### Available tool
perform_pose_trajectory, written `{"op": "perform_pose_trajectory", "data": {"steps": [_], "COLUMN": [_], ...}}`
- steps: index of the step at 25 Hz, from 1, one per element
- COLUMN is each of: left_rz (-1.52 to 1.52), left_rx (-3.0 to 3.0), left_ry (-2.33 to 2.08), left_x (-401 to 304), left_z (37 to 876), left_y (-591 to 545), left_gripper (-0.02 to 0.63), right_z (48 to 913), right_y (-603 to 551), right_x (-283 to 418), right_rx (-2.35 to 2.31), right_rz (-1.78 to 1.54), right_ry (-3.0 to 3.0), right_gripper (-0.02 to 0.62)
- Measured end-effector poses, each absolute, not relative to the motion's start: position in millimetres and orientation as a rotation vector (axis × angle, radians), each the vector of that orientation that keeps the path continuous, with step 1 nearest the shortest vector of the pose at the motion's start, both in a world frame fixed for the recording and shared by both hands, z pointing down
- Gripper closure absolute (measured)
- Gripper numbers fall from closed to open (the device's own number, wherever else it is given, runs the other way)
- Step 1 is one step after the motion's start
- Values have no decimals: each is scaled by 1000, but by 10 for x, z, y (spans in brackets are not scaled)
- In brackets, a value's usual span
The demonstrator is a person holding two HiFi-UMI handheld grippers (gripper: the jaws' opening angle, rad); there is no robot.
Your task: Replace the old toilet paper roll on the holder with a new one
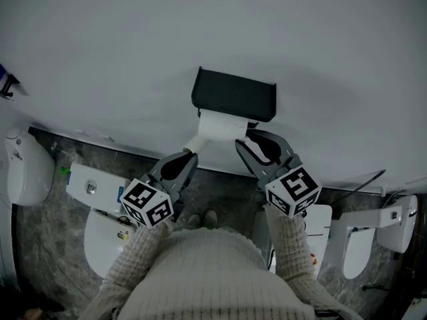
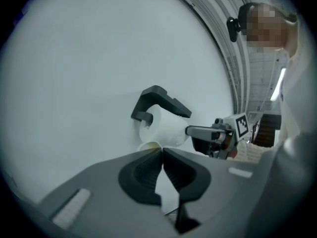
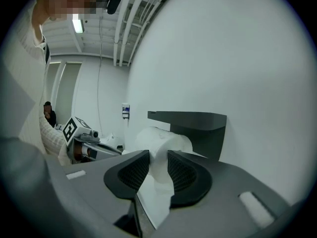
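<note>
Plain white wall (image 1: 133, 45) fills most of the head view. Below it lies a dark grey marbled floor (image 1: 47, 225). Your cream knit sweater (image 1: 207, 272) is at bottom centre, and a white toilet (image 1: 100, 225) w/ its lid down stands at lower left. On the wall at centre is a black hooded toilet paper holder (image 1: 233, 95). The white toilet paper roll (image 1: 220, 127) hangs on it, just under the hood. Your two grippers flank the roll from below, both pointing at the wall. Your right gripper (image 3: 157, 155) is at the roll's right end. Its jaws are narrow, clamped on white paper from the roll, which is bunched btwn the ribbed pads (image 3: 179, 172), and a sheet trails down beneath them. Your left gripper (image 2: 162, 151) is at the lower left of the roll. Its jaws are closed tip to tip, right at the curled edge of the loose paper tail (image 1: 195, 141). The tail runs diagonally down from the roll & looks pinched there.
</note>
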State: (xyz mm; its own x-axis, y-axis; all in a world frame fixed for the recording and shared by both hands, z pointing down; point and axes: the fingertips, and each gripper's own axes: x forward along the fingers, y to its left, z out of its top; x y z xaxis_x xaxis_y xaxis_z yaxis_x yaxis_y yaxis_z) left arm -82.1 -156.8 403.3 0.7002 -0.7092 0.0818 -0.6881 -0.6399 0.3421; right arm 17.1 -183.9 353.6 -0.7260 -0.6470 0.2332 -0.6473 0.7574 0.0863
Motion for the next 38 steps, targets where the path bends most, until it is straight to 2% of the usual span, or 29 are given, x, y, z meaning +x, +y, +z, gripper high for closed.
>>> {"op": "perform_pose_trajectory", "data": {"steps": [12,17,21,38], "left_rz": [-68,-45,-9,74], "left_rx": [2585,2601,2622,2699], "left_ry": [-1083,-1062,-1034,-926], "left_x": [-832,-788,-739,-608], "left_z": [4010,4019,4028,4076], "left_y": [-1490,-1421,-1325,-1011], "left_gripper": [594,594,594,594], "right_z": [3537,3579,3607,3842], "right_y": [-1748,-1612,-1467,-1102], "right_x": [209,270,287,79], "right_rx": [1092,1145,1224,1359], "right_rz": [9,55,94,307], "right_ry": [-2691,-2693,-2698,-2718], "right_gripper": [489,523,594,595]}}
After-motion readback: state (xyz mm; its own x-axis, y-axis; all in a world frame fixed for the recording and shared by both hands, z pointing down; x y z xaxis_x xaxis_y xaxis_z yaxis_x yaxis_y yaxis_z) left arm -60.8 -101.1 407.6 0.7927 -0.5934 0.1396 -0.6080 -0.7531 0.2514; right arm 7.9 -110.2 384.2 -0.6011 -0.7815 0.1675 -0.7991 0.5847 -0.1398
